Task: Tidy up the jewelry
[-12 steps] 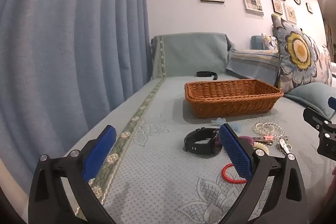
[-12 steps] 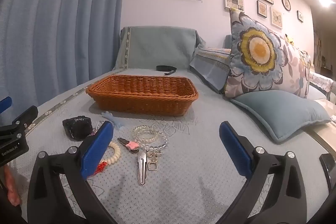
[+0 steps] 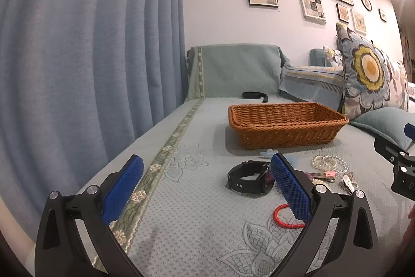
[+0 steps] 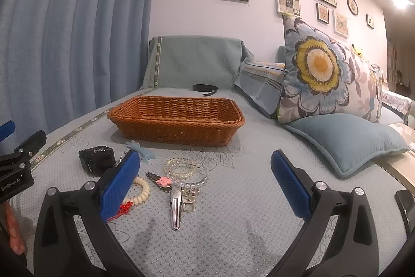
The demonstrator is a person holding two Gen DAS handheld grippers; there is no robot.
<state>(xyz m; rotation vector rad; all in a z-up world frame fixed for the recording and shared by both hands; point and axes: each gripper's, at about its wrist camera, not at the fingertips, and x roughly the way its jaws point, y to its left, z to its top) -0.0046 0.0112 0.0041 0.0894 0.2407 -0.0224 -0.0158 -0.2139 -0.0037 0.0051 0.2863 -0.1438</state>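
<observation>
A brown wicker basket (image 3: 285,125) (image 4: 176,121) stands empty on the blue-green sofa cover. In front of it lie a black watch (image 3: 249,179) (image 4: 97,160), a clear bead bracelet (image 4: 181,169) (image 3: 329,162), a cream bead bracelet (image 4: 141,191), a red cord loop (image 3: 281,218), a silver hair clip (image 4: 175,207), a pale blue clip (image 4: 141,148) and a small pink-tagged piece (image 4: 162,181). My left gripper (image 3: 205,183) is open above the cover, left of the watch. My right gripper (image 4: 205,182) is open, nothing between its blue pads, just short of the pile.
A blue curtain (image 3: 90,56) hangs along the left edge. A flowered cushion (image 4: 319,72) and a plain blue cushion (image 4: 347,139) lie at the right. A black strap (image 4: 205,88) rests behind the basket. A person's hand (image 4: 14,232) shows at the lower left.
</observation>
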